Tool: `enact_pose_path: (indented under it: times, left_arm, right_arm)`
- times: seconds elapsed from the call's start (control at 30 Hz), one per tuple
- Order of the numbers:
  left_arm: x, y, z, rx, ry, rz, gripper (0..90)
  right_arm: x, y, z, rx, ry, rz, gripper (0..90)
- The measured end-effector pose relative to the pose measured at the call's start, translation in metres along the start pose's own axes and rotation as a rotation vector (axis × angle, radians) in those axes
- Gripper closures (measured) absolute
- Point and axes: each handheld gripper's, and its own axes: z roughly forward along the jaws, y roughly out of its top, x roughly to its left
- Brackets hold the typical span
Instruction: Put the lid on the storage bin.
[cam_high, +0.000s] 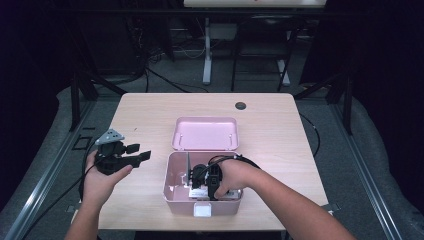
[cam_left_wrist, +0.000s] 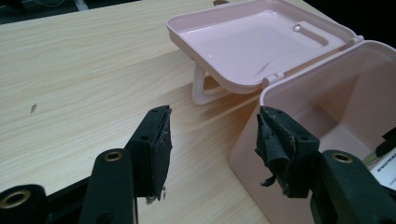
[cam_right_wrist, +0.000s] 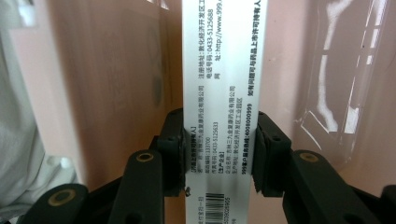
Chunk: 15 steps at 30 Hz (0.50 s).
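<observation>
Your right gripper (cam_right_wrist: 217, 154) sits low in the centre of the high view, down inside the pink box (cam_high: 172, 192), its jaws clamped on the narrow side of a white printed carton (cam_right_wrist: 224, 84). Your left gripper (cam_high: 134, 153), at the left of the frame, hangs over bare table (cam_high: 140, 115) with jaws apart, beside the box's open lid (cam_high: 205, 134).

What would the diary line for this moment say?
right gripper: shut on white printed box, inside pink case | left gripper: open, empty, beside case | lid: open
</observation>
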Motion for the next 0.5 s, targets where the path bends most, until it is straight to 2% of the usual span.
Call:
enact_pose_path:
  times: [0.27, 0.33, 0.5]
  left_arm:
    - [0.000, 0.000, 0.000, -0.003, 0.001, -0.001, 45.0]
    - [0.000, 0.000, 0.000, 0.000, -0.001, -0.001, 45.1]
    - [-0.001, 0.000, 0.000, 0.004, -0.003, 0.002, 45.0]
  right_arm:
    - [-0.002, -0.003, -0.003, -0.019, 0.019, 0.025, 59.6]
    - [-0.003, -0.004, -0.008, -0.035, 0.026, 0.047, 58.3]
    - [-0.001, -0.008, -0.018, -0.050, 0.018, 0.054, 57.7]
